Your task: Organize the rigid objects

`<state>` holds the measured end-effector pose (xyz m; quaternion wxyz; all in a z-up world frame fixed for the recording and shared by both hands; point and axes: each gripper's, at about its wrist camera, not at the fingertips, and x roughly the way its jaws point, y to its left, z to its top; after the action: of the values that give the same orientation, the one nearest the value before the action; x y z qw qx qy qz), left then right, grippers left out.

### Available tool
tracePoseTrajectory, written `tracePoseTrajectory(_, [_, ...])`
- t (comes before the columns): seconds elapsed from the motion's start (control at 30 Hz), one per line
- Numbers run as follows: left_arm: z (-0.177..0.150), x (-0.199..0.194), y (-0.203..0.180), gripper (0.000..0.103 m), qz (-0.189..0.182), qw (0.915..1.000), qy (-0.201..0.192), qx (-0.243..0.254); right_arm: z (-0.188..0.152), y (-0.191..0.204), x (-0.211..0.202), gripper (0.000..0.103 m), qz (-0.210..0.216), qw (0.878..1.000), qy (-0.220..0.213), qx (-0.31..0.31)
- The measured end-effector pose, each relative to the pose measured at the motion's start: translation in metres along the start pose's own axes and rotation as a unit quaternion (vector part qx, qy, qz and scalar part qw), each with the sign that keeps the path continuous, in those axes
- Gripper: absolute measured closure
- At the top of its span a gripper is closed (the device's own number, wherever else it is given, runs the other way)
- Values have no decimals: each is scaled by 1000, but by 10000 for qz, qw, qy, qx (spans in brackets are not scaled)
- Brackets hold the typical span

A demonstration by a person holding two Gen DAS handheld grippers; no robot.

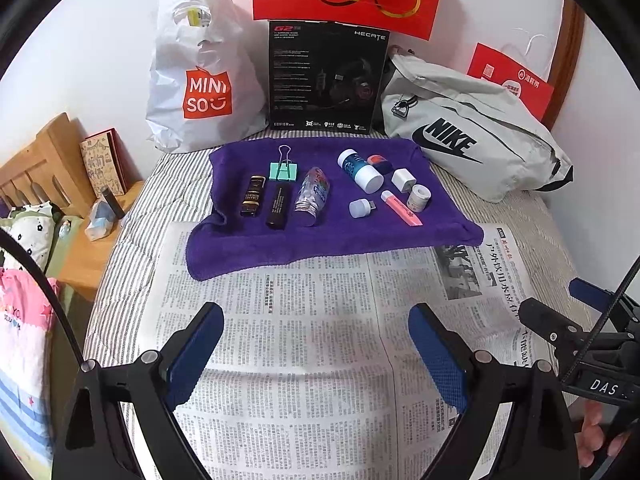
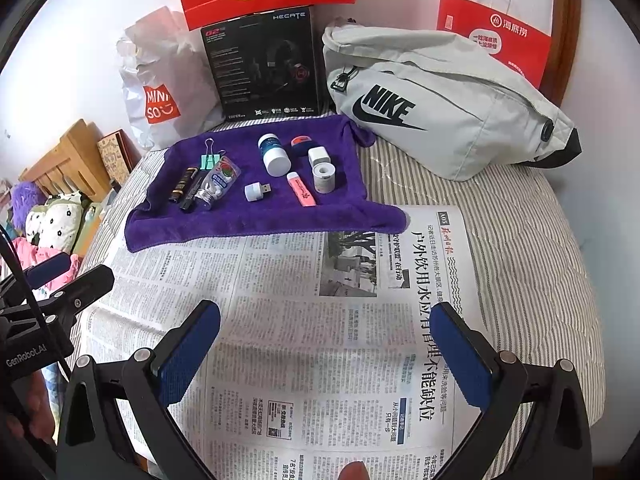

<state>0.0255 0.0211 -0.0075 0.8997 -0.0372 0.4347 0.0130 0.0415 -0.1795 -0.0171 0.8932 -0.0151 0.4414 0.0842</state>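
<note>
Newspaper (image 1: 304,320) fills the near part of the left wrist view, spread flat over a striped bed (image 1: 132,248), and the left claw (image 1: 316,344) hangs above it with its blue pads spread wide and nothing between them. Beyond the paper lies a purple towel (image 1: 328,236) carrying the small things: a green binder clip (image 1: 283,168), a black and gold tube (image 1: 252,196), a black tube (image 1: 279,206) just beside it, a clear bottle (image 1: 311,196), a white-capped bottle (image 1: 360,170), a white cube (image 1: 403,179), a small white jar (image 1: 418,197), a pink marker (image 1: 400,208) and a white USB plug (image 1: 360,208). Behind the towel stand a white shopping bag (image 1: 200,80), a black box (image 1: 326,76) and a grey waist bag (image 1: 472,136). At the right edge the other claw shows only in part. In the right wrist view the right claw (image 2: 328,350) is likewise released over the newspaper (image 2: 288,320), its pads well apart and empty. The same towel (image 2: 256,216) lies farther off to the left, with the binder clip (image 2: 210,158), clear bottle (image 2: 218,184), white-capped bottle (image 2: 274,154), pink marker (image 2: 301,189) and USB plug (image 2: 258,191) all resting on it, apart from both claws. A fingertip (image 2: 354,472) pokes in at the bottom edge.
</note>
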Motion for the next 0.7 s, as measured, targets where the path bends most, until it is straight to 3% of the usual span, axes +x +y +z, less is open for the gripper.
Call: tracePoseTrajectory(0.7, [-2, 0, 2, 9, 34, 10000, 24, 38, -1, 1, -6, 0, -48, 10000, -41, -23])
